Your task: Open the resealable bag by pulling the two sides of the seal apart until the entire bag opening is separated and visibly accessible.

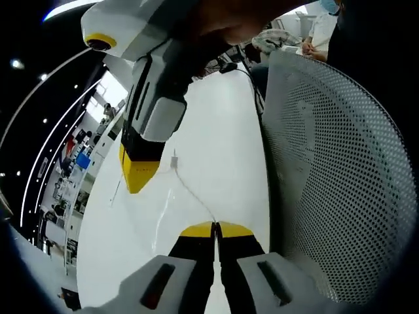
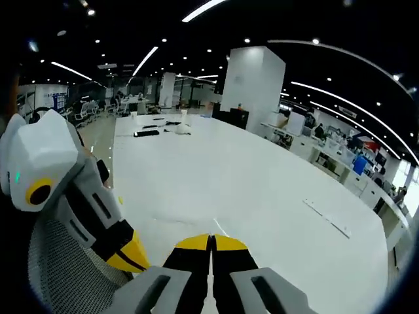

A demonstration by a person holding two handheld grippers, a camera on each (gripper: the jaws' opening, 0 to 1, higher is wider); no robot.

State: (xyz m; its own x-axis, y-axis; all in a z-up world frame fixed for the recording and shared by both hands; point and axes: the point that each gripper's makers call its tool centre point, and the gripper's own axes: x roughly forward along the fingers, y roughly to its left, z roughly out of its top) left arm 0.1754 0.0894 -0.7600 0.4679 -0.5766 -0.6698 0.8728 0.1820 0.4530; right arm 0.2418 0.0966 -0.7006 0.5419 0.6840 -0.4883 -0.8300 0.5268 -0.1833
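In the left gripper view, the left gripper [image 1: 215, 229] is rising from the bottom edge with its two yellow-tipped jaws pressed together, no gap showing between them, and a thin clear edge running up from their tips. The right gripper [image 1: 139, 171] is reaching in from above, pointing down toward the left gripper, its yellow tips also meeting; a hand [image 1: 229, 19] is wrapping around its upper body. In the right gripper view, the right gripper [image 2: 211, 243] is sitting closed, and the left gripper [image 2: 128, 256] is lying just beside it, angled toward it.
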